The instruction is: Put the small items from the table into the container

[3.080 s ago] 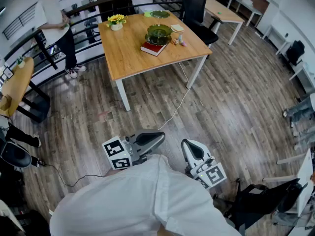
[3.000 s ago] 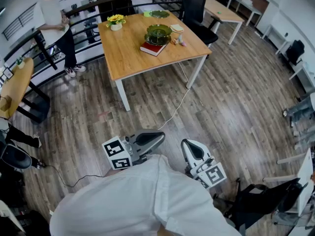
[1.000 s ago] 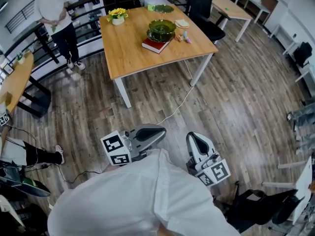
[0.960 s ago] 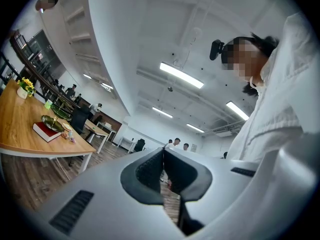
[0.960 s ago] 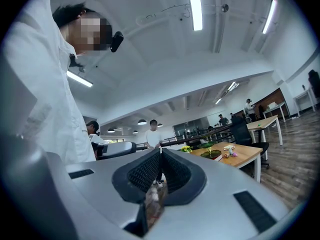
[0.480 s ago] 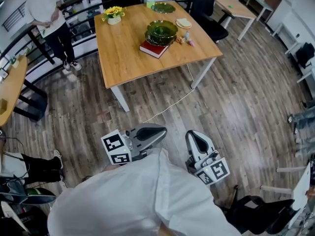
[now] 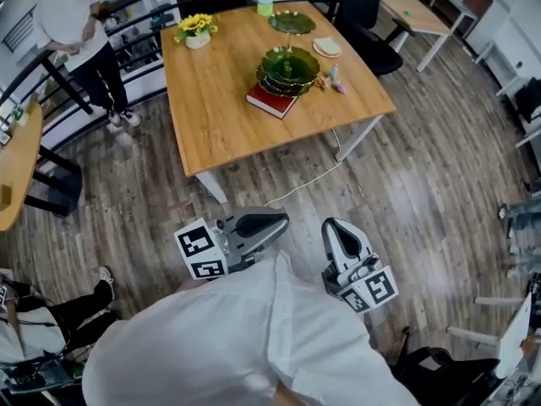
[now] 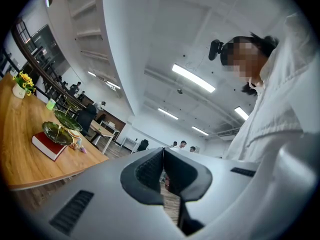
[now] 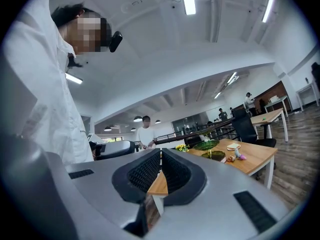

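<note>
The left hand-held gripper (image 7: 280, 221) and right hand-held gripper (image 7: 332, 227) were pressed together, empty; small items (image 7: 332, 80) lay near the right edge of the worktop (image 7: 211, 108).

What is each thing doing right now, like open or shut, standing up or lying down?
left gripper: shut, empty, short of the table.
right gripper: shut, empty, short of the table.
small items: lying on the table beside the green dish, not in it.
green dish: upright on the table.
red book: closed, lying flat.
flower pot: upright.
</note>
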`<state>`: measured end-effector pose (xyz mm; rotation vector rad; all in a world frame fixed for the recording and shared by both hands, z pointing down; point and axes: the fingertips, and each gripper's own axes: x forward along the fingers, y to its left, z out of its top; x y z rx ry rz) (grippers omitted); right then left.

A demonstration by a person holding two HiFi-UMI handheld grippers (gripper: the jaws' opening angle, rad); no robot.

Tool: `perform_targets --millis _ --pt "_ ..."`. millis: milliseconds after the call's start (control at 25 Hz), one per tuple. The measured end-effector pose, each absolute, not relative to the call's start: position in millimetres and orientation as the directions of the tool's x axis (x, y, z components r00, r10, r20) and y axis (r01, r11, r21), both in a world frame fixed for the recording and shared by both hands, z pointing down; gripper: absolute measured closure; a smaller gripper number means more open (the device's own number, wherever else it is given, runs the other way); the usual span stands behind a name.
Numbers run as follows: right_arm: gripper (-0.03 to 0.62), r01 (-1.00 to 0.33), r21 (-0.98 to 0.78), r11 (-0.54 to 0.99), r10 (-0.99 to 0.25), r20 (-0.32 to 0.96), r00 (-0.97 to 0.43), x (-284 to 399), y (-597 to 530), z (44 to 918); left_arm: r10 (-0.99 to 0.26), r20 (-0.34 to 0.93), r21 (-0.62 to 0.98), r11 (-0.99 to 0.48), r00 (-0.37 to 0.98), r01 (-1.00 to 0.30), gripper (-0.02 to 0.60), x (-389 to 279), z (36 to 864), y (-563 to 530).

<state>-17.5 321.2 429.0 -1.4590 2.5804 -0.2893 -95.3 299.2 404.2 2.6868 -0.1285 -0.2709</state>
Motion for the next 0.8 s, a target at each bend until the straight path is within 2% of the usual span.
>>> perform_targets --millis 440,800 --pt "0.577 -0.853 -0.228 0.469 -0.880 -0.041 -0.473 -20 200 404 -0.124 -0.179 0.415 -0.909 0.976 -0.039 0.574 -110 380 175" --pt "0.577 -0.894 -0.189 0.405 -0.913 -0.038 -0.406 4 121 396 -0.129 -0.182 0.407 -0.913 0.975 -0.045 0.574 -118 378 90"
